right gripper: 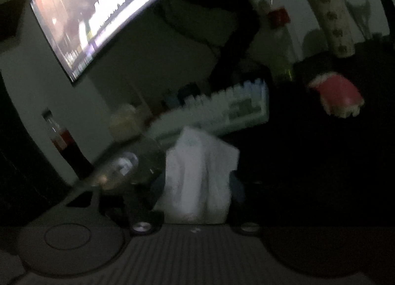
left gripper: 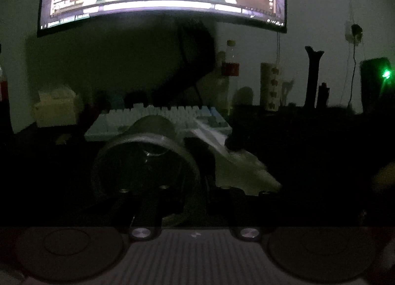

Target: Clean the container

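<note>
1. Left gripper pinches container rim; container lies tilted, mouth toward camera, before keyboard.
2. Right gripper jaws spread, white cloth between them, just beside container.
3. Dim, blurry.

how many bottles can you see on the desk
2. A clear bottle with a red label and pale cap stands behind the keyboard's right end, by the wall. A dark-liquid bottle with a black cap stands at the far left under the monitor. The dim room may hide others.

Grey ribbed gripper body w/ round discs, silver screws, black fingers
</note>
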`<state>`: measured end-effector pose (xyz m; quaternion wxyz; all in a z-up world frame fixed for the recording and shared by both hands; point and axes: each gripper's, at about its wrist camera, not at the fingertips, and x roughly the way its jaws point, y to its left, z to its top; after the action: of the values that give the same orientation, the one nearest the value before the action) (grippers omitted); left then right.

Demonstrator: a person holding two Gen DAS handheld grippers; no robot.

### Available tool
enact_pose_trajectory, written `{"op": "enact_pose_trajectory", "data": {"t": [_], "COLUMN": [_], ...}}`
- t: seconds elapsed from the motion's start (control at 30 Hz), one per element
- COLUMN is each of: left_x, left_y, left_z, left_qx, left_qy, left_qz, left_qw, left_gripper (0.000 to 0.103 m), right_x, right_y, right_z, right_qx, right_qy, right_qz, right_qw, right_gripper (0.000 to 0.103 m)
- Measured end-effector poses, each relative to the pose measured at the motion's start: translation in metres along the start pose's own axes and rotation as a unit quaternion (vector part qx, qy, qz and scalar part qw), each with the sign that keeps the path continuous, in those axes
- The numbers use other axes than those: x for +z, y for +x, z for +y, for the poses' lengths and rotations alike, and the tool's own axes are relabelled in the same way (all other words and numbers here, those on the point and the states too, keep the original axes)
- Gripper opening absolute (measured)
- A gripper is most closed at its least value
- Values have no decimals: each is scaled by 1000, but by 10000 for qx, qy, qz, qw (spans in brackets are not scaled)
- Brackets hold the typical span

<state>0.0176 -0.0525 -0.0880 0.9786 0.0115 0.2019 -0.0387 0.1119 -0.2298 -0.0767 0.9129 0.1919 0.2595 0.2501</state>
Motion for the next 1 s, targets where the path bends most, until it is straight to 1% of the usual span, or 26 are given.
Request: {"op": "enact_pose_trajectory", "data": {"t": [0.07, 0.1, 0.13, 0.17, 0.23, 0.33, 0.43, 0.47, 0.6, 0.7, 0.83, 0.87, 0.9, 0.93, 0.97, 1.0], "left_x": [0, 0, -1, -1, 0, 2, 5, 5, 4, -1, -4, -5, -5, -5, -6, -5], "left_y": [0, 1, 2, 3, 7, 15, 22, 25, 33, 29, 23, 22, 21, 20, 18, 18], "left_z": [-2, -2, -2, -2, 0, -3, -11, -12, -13, -15, -16, -16, -16, -16, -15, -14], "left_qx": [53, 54, 44, 41, 38, 12, 205, 221, 124, 114, 76, 22, -39, -100, -159, -166], "left_qy": [46, 47, 9, -58, -204, -300, -86, -22, 14, 134, 251, 309, 377, 445, 512, 556], "left_qz": [-44, -52, -50, -46, -37, -55, -153, -157, -3, 7, 15, 70, 137, 205, 283, 403], "left_qw": [10000, 10000, 10000, 10000, 9998, 9995, 9996, 9996, 9999, 9998, 9997, 9995, 9992, 9987, 9982, 9975], "left_gripper": [13, 13, 12, 10, 8, 7, 7, 7, 8, 8, 10, 13, 21, 26, 34, 45], "right_x": [5, 7, 8, 9, 12, 14, 17, 18, 16, 16, 15, 14, 15, 15, 14, 14], "right_y": [-15, -22, -28, -32, -37, -38, -29, -27, -21, -20, -20, -20, -19, -18, -16, -13], "right_z": [3, 4, 5, 9, 11, 10, 9, 8, 1, 0, 0, 1, 1, 1, 2, 4], "right_qx": [86, 123, 137, 118, 75, -24, -151, -191, -210, -183, -264, -292, -326, -368, -451, -581], "right_qy": [-149, -233, -296, -322, -351, -324, -323, -311, -254, -222, -193, -175, -162, -161, -206, -277], "right_qz": [-305, -447, -574, -665, -722, -696, -377, -342, -243, -205, -181, -173, -154, -129, -75, -9], "right_qw": [9994, 9987, 9978, 9972, 9967, 9970, 9987, 9987, 9992, 9994, 9993, 9993, 9992, 9991, 9987, 9979], "right_gripper": [78, 89, 93, 95, 103, 103, 103, 103, 103, 103, 103, 103, 103, 103, 103, 103]}}
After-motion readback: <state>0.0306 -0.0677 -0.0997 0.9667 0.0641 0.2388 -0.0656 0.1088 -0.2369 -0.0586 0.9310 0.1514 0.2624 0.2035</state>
